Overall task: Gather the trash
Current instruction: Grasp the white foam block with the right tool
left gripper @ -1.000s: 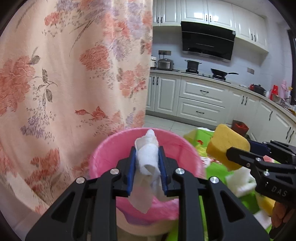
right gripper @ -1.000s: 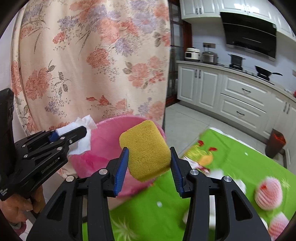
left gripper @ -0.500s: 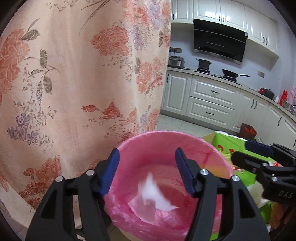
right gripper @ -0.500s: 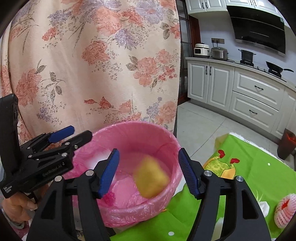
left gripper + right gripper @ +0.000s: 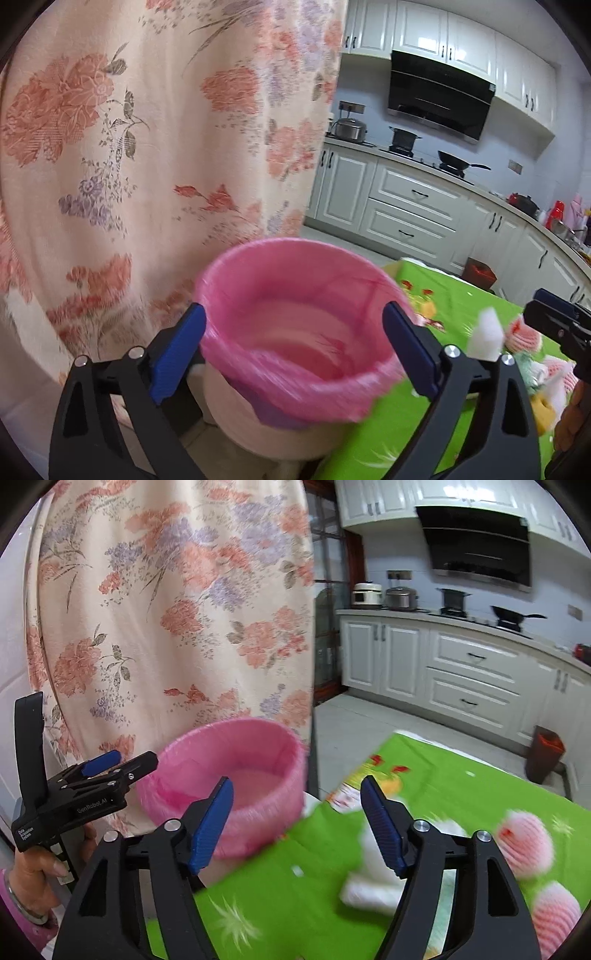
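A bin with a pink liner (image 5: 236, 269) stands beside the green-clothed table (image 5: 439, 295), in front of a floral curtain. My left gripper (image 5: 295, 343) hovers just before the bin's near rim, its jaws opening wide and holding nothing. My right gripper (image 5: 295, 786) is over the table's edge next to the bin (image 5: 221, 738), jaws also opening and empty. White crumpled trash (image 5: 373, 882) lies on the cloth behind its right finger. The left gripper (image 5: 129, 762) shows at the left of the right wrist view. What lies inside the bin is blurred.
Pink foam fruit nets (image 5: 524, 842) and a white foam piece (image 5: 485, 339) lie on the green cloth. The floral curtain (image 5: 147, 147) hangs close behind the bin. White kitchen cabinets (image 5: 469, 679) and a small dark red bin (image 5: 546, 753) stand beyond the tiled floor.
The left gripper let go of the white tissue and the right let go of the yellow sponge; both dropped into the bin. Both jaws spread wide, and the right gripper swung towards the table.
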Action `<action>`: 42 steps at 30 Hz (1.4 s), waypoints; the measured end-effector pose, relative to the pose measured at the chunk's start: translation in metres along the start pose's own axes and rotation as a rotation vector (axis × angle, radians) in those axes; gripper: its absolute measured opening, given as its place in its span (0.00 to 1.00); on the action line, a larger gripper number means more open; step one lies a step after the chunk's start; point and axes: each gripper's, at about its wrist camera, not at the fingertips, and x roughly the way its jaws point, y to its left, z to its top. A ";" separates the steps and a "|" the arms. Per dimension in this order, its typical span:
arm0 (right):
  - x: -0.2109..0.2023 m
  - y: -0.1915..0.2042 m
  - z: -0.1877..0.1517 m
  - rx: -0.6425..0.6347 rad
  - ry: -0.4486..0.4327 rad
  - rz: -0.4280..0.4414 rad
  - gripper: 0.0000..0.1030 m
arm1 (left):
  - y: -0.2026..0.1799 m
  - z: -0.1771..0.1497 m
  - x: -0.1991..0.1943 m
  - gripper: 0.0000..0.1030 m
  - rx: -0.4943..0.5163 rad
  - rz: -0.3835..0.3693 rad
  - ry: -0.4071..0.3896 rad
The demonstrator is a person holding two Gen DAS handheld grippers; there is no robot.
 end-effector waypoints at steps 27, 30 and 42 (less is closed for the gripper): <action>-0.145 -0.119 -0.147 0.182 0.040 -0.350 0.77 | -0.169 -0.114 -0.063 0.95 0.198 -0.263 0.075; -0.137 -0.114 -0.149 0.171 0.055 -0.337 0.76 | -0.175 -0.122 -0.062 0.95 0.217 -0.250 0.086; -0.083 -0.085 -0.150 0.055 0.130 -0.349 0.76 | -0.152 -0.126 -0.052 0.95 0.198 -0.220 0.108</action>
